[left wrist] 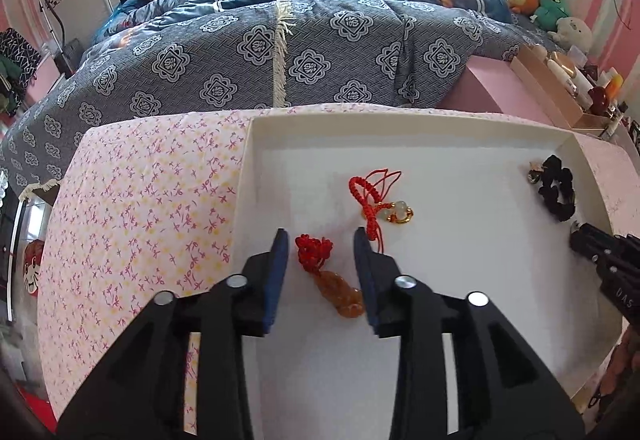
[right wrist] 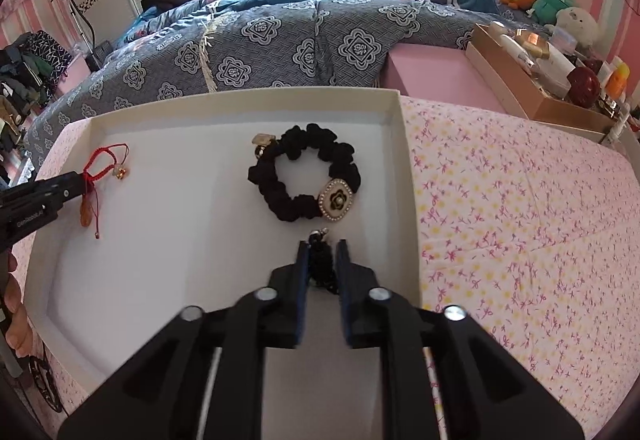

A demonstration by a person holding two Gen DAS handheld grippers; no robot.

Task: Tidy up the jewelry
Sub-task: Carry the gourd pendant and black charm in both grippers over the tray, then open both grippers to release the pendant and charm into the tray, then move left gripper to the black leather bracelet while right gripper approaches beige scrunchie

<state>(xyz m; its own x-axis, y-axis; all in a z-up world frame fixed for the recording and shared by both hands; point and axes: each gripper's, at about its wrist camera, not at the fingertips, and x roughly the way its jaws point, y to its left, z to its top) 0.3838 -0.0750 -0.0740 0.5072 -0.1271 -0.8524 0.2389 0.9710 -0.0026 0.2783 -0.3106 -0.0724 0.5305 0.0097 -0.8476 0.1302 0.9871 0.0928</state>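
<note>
A shallow white tray [left wrist: 440, 360] lies on the floral tablecloth. My left gripper [left wrist: 321, 236] is open, with its jaws on either side of an amber pendant with a red knot [left wrist: 332, 280] that lies on the tray floor. A red braided bracelet with pale beads [left wrist: 380, 200] lies just beyond it. A black scrunchie with a flower brooch [right wrist: 306, 176] lies at the tray's right side. My right gripper [right wrist: 322, 248] is shut on a black beaded chain [right wrist: 322, 264] with a small silver clasp, just in front of the scrunchie.
The tray [right wrist: 396, 160] sits on a table with a pink floral cloth [right wrist: 520, 220]. A bed with a blue patterned quilt [left wrist: 280, 52] stands behind the table. A cardboard box of bottles [right wrist: 532, 72] and plush toys [right wrist: 552, 0] are at the far right.
</note>
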